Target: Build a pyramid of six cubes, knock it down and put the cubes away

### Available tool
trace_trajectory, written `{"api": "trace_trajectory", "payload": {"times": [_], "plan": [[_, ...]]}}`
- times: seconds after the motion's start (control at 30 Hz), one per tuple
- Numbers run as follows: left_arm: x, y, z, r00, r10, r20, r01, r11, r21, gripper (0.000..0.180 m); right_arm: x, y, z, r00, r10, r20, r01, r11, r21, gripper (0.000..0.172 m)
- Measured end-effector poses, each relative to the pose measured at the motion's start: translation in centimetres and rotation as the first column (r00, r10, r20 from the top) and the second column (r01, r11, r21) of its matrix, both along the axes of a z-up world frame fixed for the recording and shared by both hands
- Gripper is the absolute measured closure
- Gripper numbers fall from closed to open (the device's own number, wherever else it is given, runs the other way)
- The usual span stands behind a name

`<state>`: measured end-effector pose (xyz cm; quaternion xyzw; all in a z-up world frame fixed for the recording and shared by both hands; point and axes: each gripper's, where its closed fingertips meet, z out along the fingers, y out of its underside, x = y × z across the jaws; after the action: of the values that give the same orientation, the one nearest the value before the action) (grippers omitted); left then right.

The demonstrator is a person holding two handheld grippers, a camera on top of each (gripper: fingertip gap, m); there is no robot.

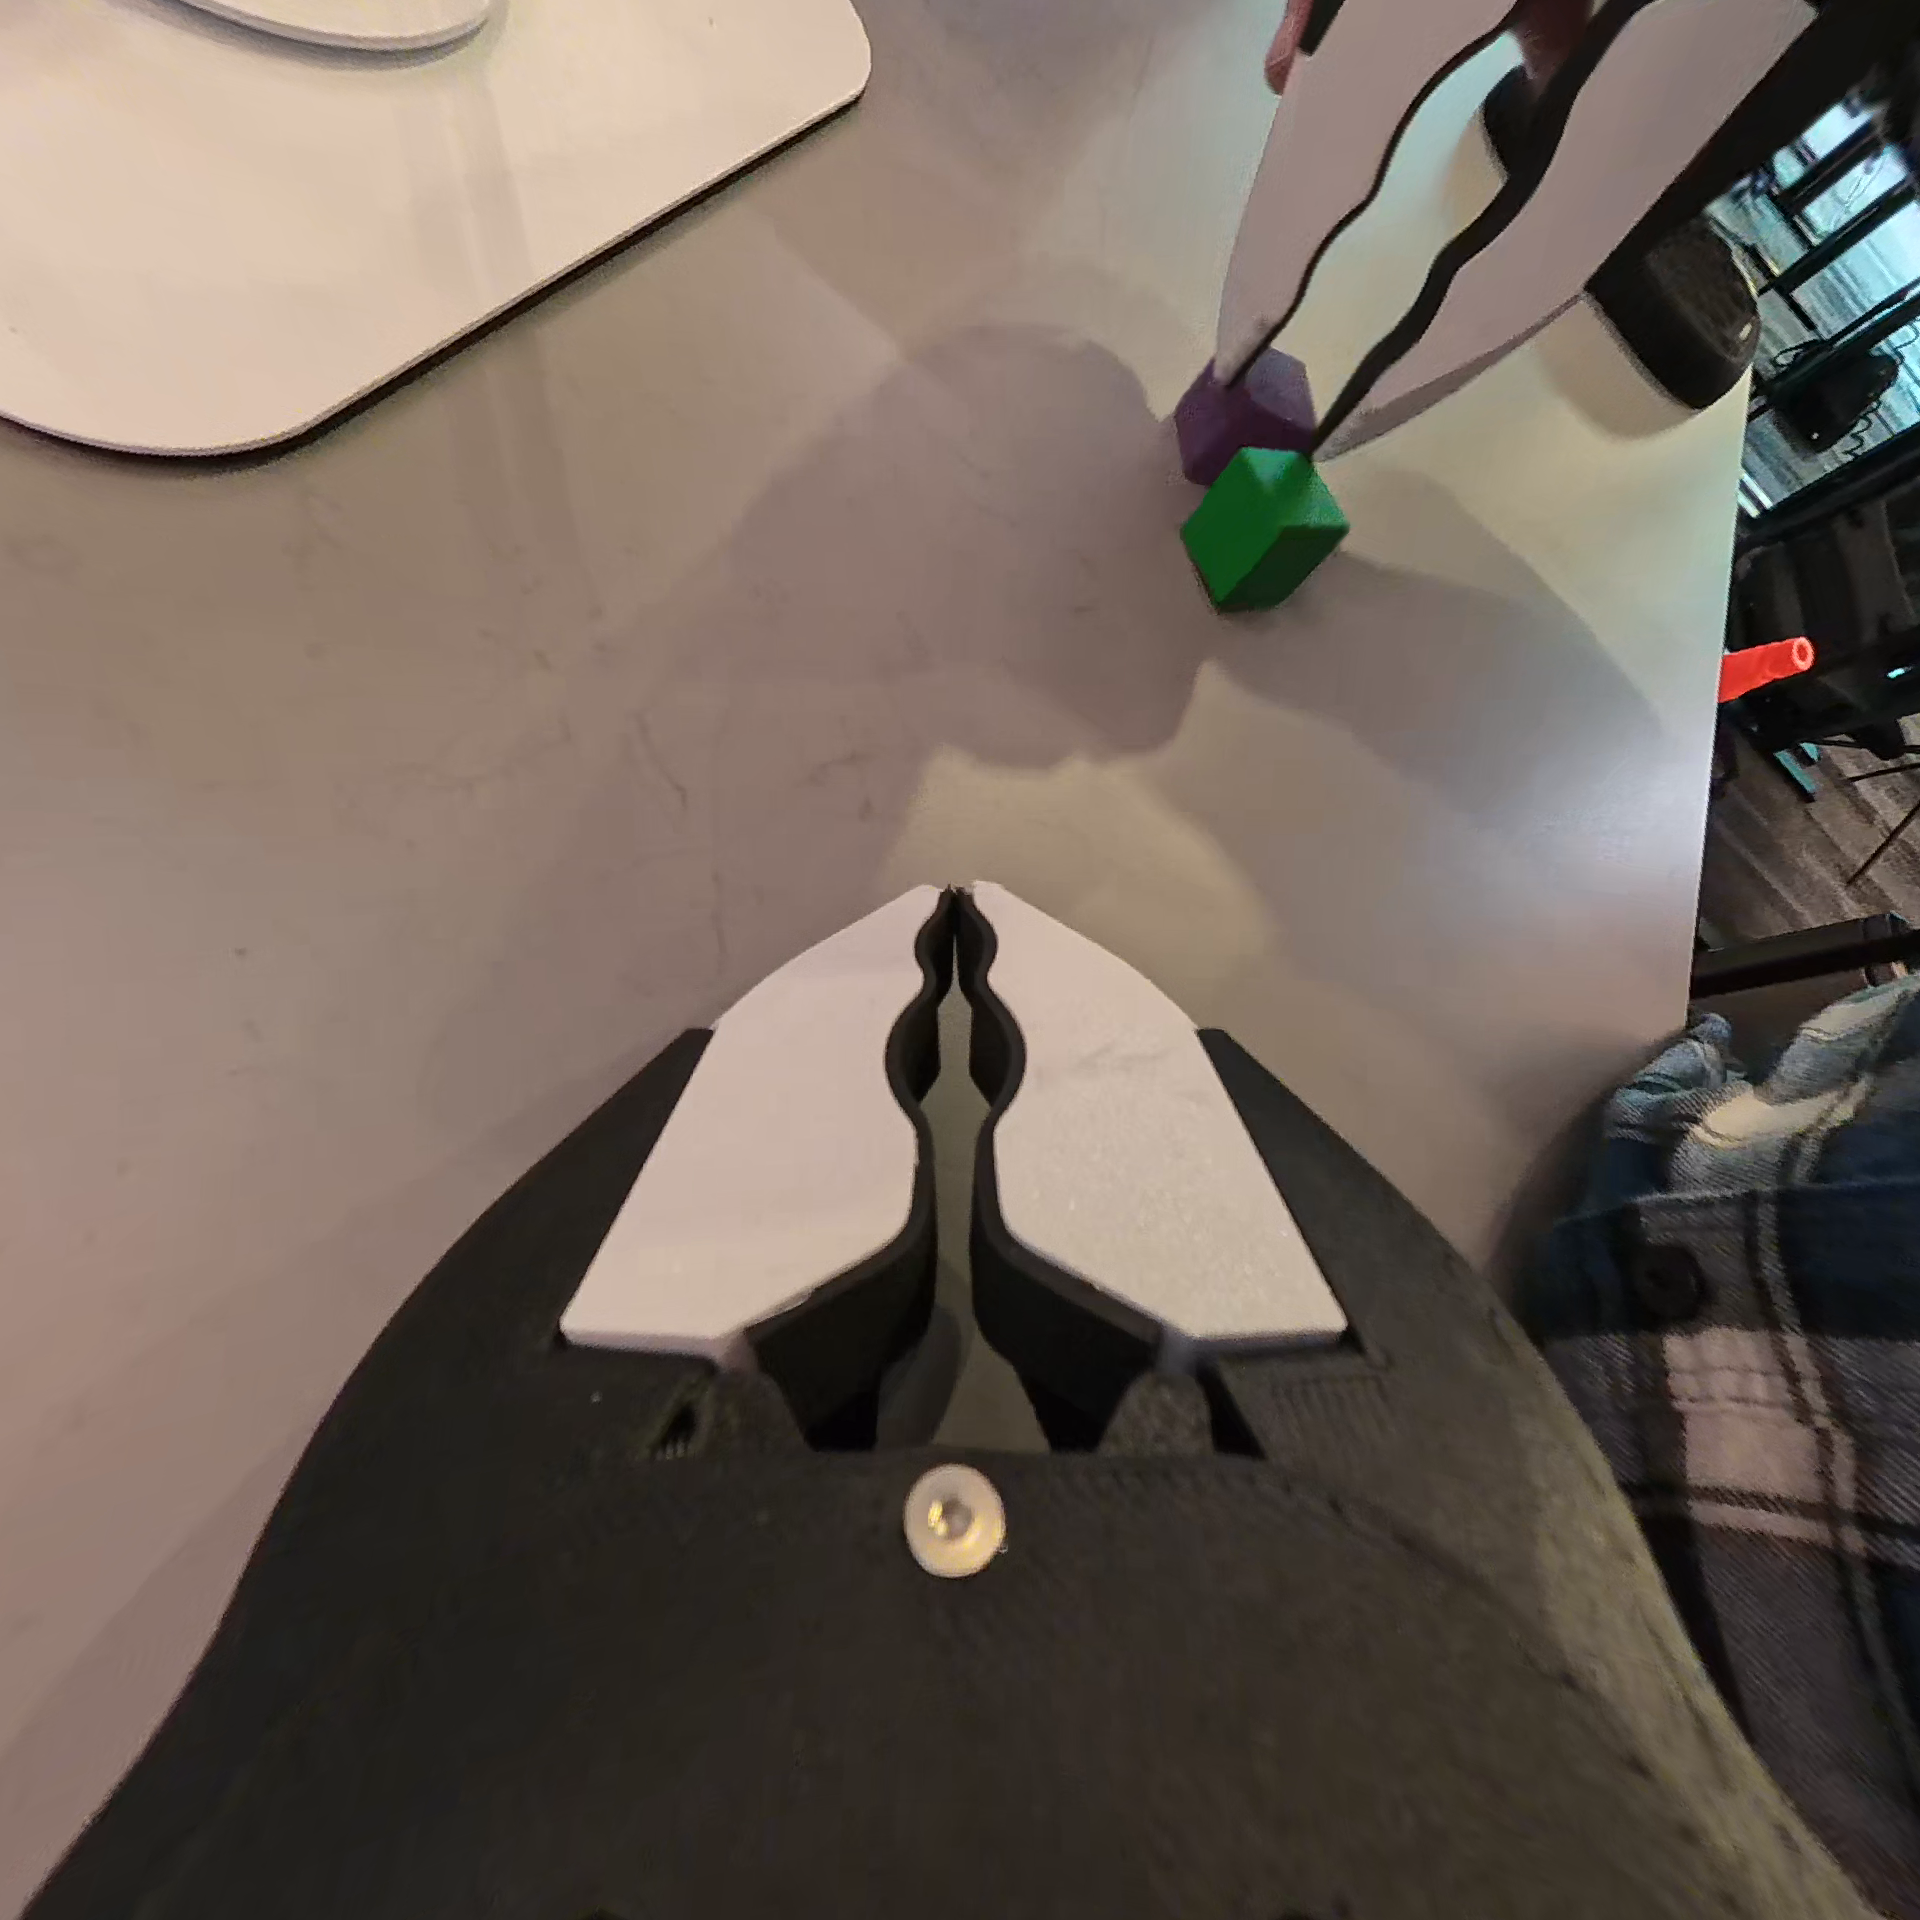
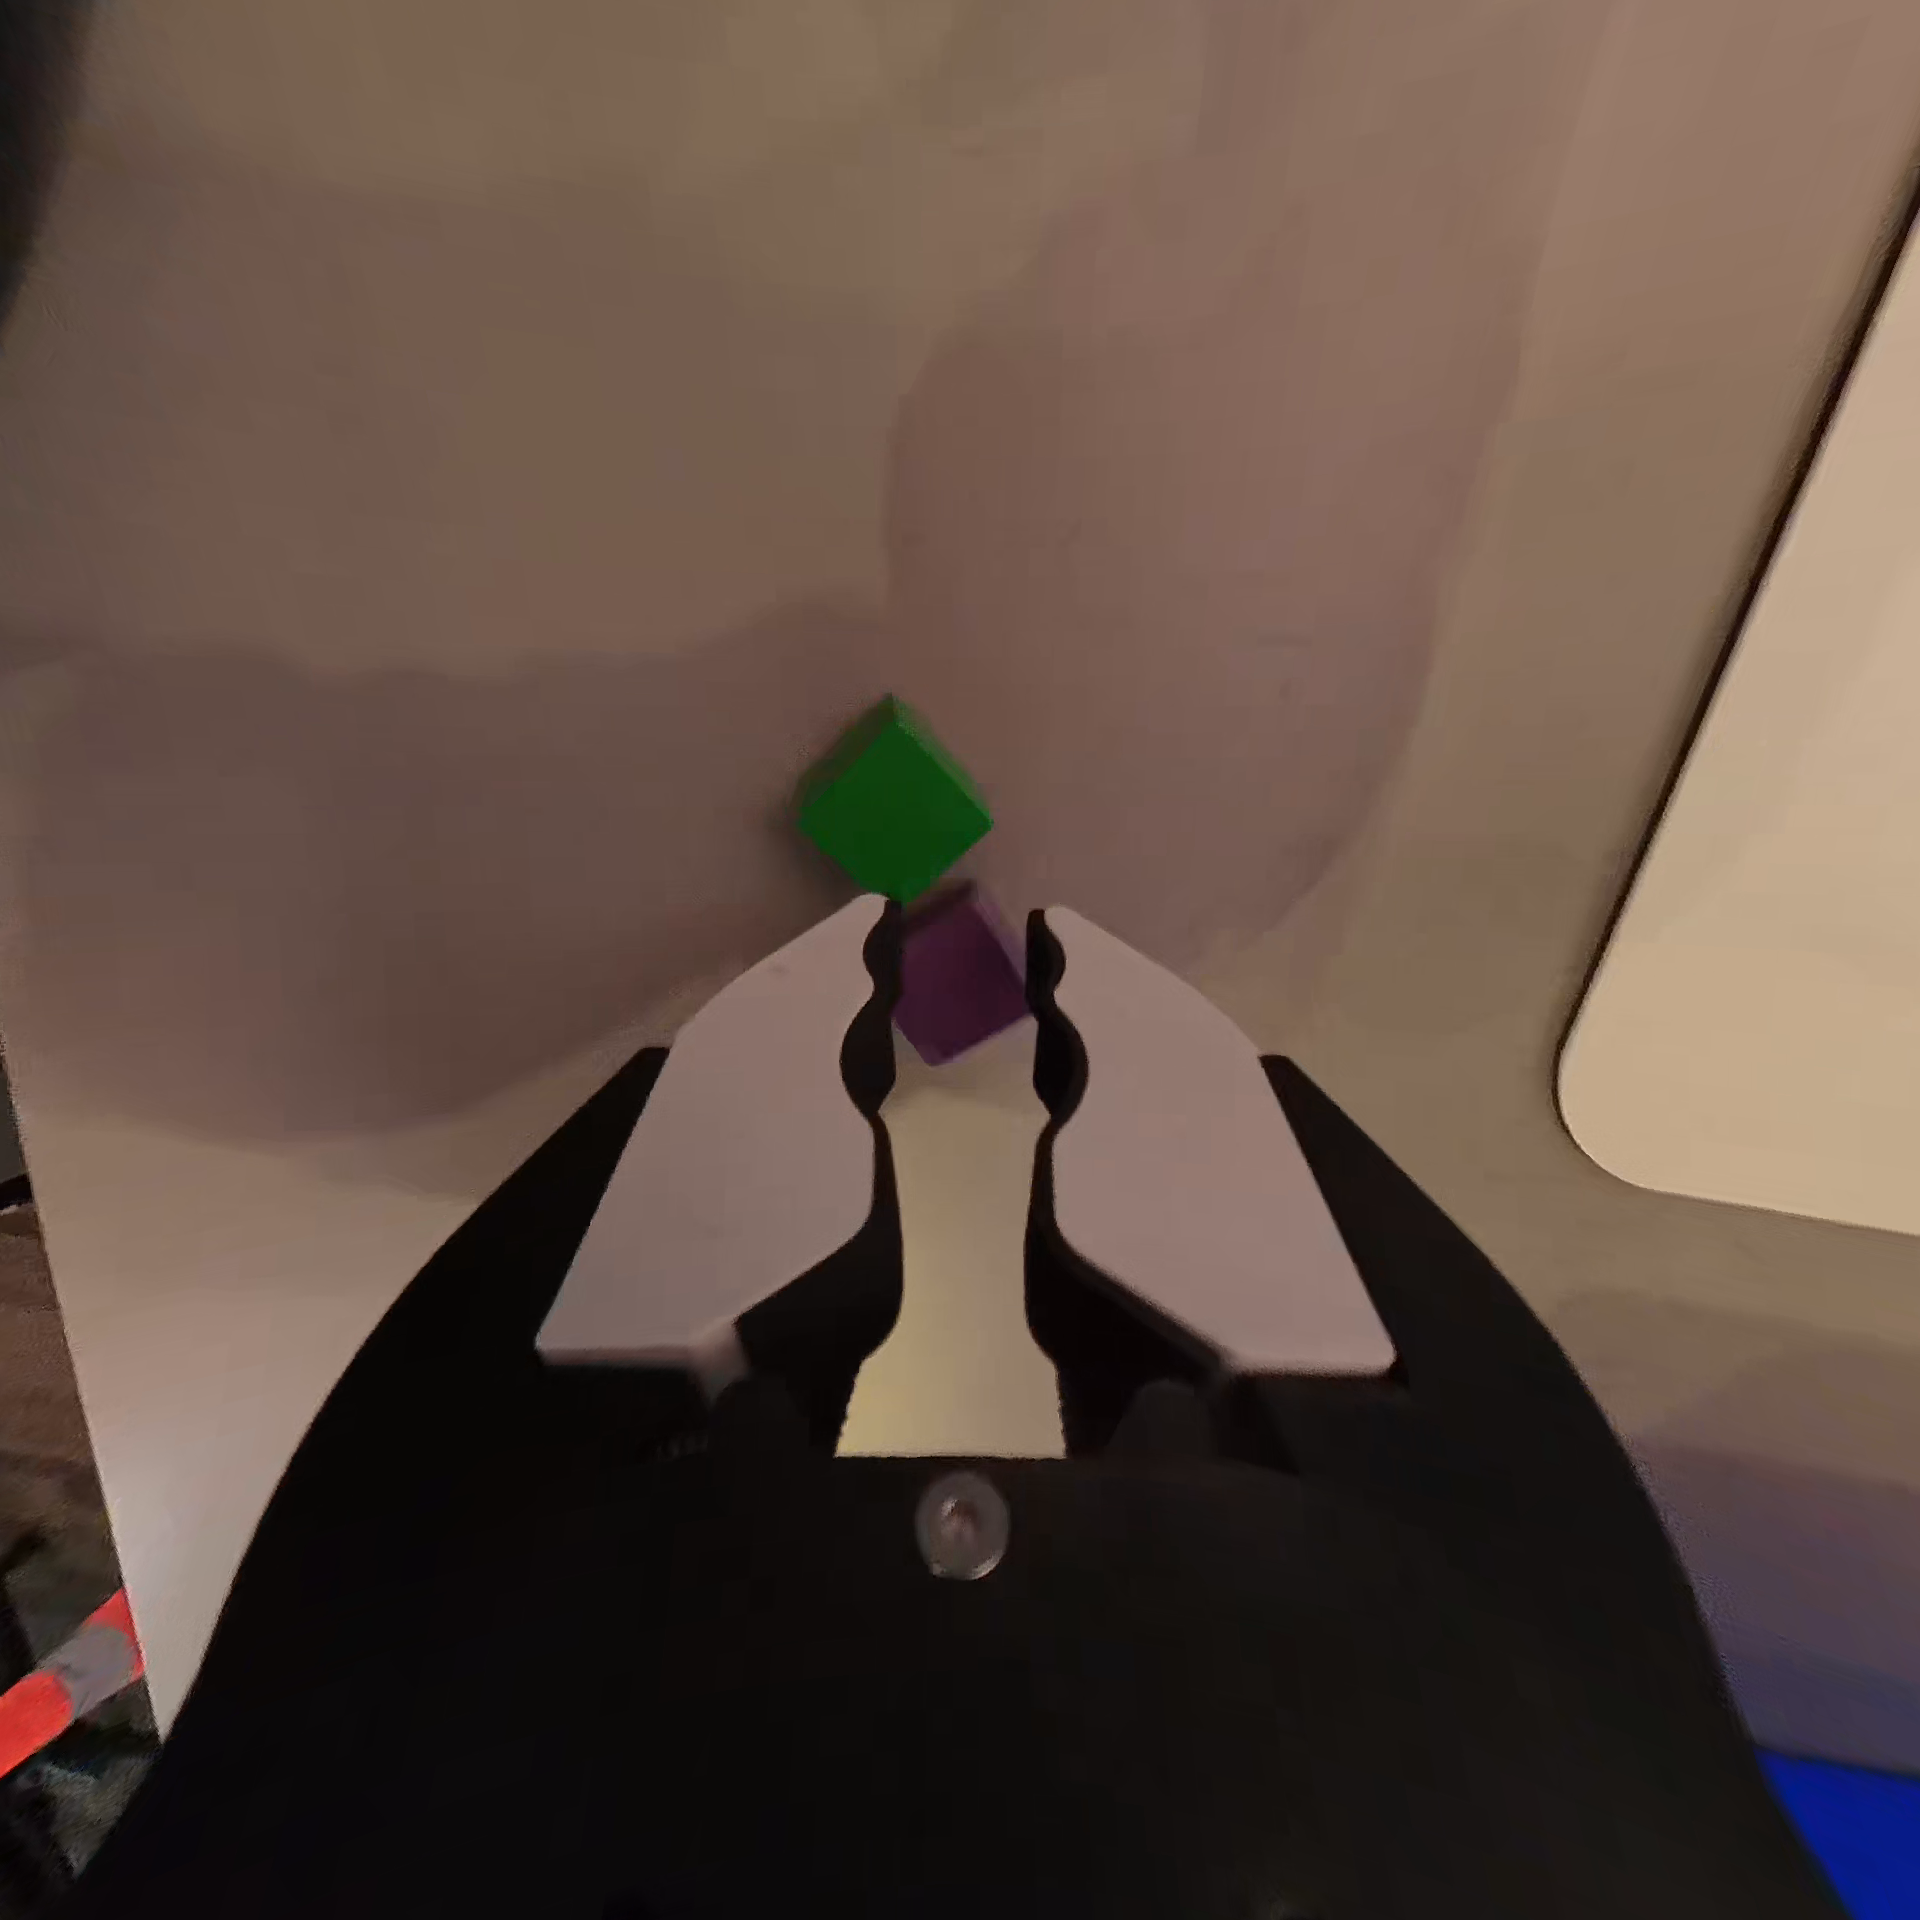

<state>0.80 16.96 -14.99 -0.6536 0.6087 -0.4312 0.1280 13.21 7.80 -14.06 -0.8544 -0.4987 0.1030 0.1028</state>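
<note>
Our left gripper (image 1: 951, 891) hangs over the bare table (image 1: 520, 727), fingers pressed together on nothing. Farther off, our right gripper (image 2: 961, 914) clamps the tilted purple cube (image 2: 956, 977) between its pads; the green cube (image 2: 894, 800) lies just beyond, touching it.

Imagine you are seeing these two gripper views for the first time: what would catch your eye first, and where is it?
The bright green cube stands out first, on the pale table just beyond the right gripper. Touching it, a darker purple cube sits between that gripper's parted fingers; whether they press on it is unclear. In the left wrist view, the left gripper is shut on nothing, with a white board at the far left.
</note>
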Motion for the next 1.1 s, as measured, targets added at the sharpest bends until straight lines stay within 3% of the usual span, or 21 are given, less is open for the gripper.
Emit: {"api": "trace_trajectory", "payload": {"times": [0.17, 0.4, 0.6, 0.73, 0.83, 0.93, 1.0, 1.1], "plan": [[0.0, 0.0, 0.2, 1.000, 0.004, 0.011, -0.004, 1.000, -0.003, 0.180, 0.4, -0.1, 0.8, 0.999, -0.044, -0.027, 0.044, 0.999, 0.011, 0.129], [0.0, 0.0, 0.1, 1.000, 0.001, 0.005, -0.001, 1.000, -0.009, 0.180, 1.8, -0.6, 0.8, 0.998, -0.054, -0.020, 0.054, 0.998, 0.020, 0.122], [0.0, 0.0, 0.0, 1.000, 0.002, -0.001, -0.002, 1.000, -0.010, 0.180, 0.9, -1.4, -1.6, 1.000, 0.025, 0.017, -0.025, 0.999, -0.024, 0.133], [0.0, 0.0, 0.0, 1.000, 0.005, -0.002, -0.005, 1.000, -0.009, 0.180, 1.2, -1.4, -1.6, 1.000, 0.012, 0.015, -0.012, 1.000, -0.025, 0.134], [0.0, 0.1, 0.0, 1.000, 0.007, -0.002, -0.007, 1.000, -0.010, 0.180, 1.9, -0.7, 0.8, 0.998, -0.049, -0.039, 0.050, 0.998, 0.023, 0.134], [0.0, 0.1, 0.0, 1.000, 0.010, -0.001, -0.010, 1.000, -0.011, 0.180, 6.2, 1.2, 5.6, 0.975, -0.210, -0.070, 0.218, 0.965, 0.143, 0.134], [0.0, 0.1, 0.0, 1.000, 0.012, -0.001, -0.012, 1.000, -0.012, 0.180, 11.8, 2.5, 8.8, 0.922, -0.380, -0.067, 0.385, 0.891, 0.239, 0.134], [0.0, 0.1, 0.0, 1.000, 0.014, -0.001, -0.014, 1.000, -0.013, 0.180, 21.9, 3.7, 12.0, 0.758, -0.645, -0.094, 0.634, 0.695, 0.338, 0.134]]}}
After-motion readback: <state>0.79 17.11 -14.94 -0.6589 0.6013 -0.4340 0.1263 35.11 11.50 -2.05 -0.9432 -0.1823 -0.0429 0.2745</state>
